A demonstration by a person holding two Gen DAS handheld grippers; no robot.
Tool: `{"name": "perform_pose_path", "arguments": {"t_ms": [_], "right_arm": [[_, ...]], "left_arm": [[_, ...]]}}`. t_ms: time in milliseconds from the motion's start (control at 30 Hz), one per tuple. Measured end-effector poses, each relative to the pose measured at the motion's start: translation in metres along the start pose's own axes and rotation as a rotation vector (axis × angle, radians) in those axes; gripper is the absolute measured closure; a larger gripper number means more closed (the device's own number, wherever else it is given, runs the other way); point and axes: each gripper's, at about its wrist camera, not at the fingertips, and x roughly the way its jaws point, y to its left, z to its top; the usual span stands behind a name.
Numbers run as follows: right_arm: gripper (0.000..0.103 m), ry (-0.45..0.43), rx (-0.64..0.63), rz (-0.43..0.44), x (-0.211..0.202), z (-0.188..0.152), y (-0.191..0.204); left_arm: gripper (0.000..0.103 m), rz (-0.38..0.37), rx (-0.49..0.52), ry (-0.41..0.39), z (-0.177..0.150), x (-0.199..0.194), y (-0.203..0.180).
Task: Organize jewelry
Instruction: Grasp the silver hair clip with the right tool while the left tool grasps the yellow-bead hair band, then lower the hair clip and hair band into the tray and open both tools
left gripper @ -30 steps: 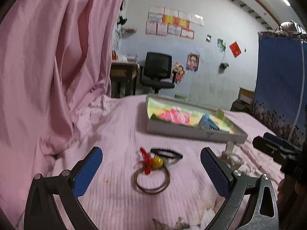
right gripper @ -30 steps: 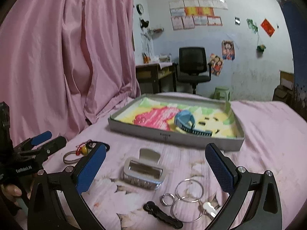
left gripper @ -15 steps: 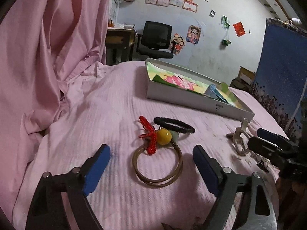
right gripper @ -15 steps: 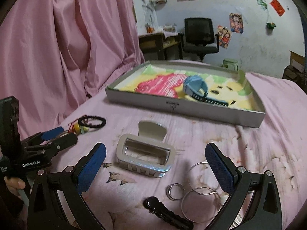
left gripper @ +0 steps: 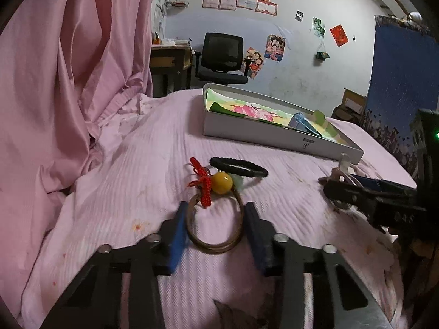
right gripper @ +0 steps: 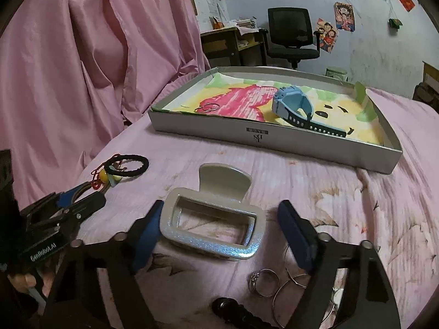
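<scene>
A brown bangle [left gripper: 212,248] with a red cord and a yellow bead [left gripper: 221,183] lies on the pink bedspread. My left gripper [left gripper: 216,233] has its blue pads against both sides of it. A black hair band [left gripper: 238,166] lies just behind. In the right wrist view a silver hair claw [right gripper: 208,244] lies between the pads of my right gripper [right gripper: 221,233]. The left pad is at the claw's end and a gap remains on the right. Behind stands a grey box [right gripper: 274,139] holding a blue watch [right gripper: 295,107] and a small ring [right gripper: 208,107].
Loose metal rings [right gripper: 263,282] and a black clip [right gripper: 233,309] lie by the right gripper's base. A pink curtain [left gripper: 68,82] hangs at the left. An office chair [left gripper: 222,54] and a desk [left gripper: 167,60] stand beyond the bed, a blue panel [left gripper: 397,82] at the right.
Both grippers dropped toward the bed and narrowed. The left one closed in around the brown bangle; the right one moved forward over the silver claw, its pads now close to the claw's ends.
</scene>
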Motion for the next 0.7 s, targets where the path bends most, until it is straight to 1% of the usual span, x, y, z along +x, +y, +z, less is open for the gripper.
{"name": "perform_pose_path", "arguments": {"t_ms": [33, 100, 167, 200, 333, 467, 700], "right_arm": [[0.034, -0.002, 0.004, 0.002, -0.001, 0.0, -0.001], [0.036, -0.005, 0.012, 0.007, -0.001, -0.001, -0.003], [0.043, -0.01, 0.023, 0.018, -0.003, -0.002, -0.004], [0.043, -0.01, 0.026, 0.019, -0.002, -0.002, -0.005], [0.043, -0.012, 0.044, 0.032, -0.006, -0.004, -0.007], [0.043, -0.012, 0.07, 0.049, -0.01, -0.007, -0.01], [0.043, -0.056, 0.118, 0.065, -0.023, -0.013, -0.019]], "left_arm": [[0.076, 0.0, 0.005, -0.003, 0.0, -0.001, -0.001], [0.092, -0.007, 0.013, -0.008, -0.002, -0.005, -0.004], [0.096, -0.013, 0.012, -0.008, -0.004, -0.008, -0.008], [0.097, -0.012, 0.008, -0.008, -0.005, -0.009, -0.009], [0.099, -0.023, -0.014, 0.001, -0.008, -0.016, -0.013], [0.1, -0.064, -0.025, 0.015, -0.011, -0.024, -0.021], [0.1, -0.089, -0.047, 0.005, -0.014, -0.036, -0.026]]}}
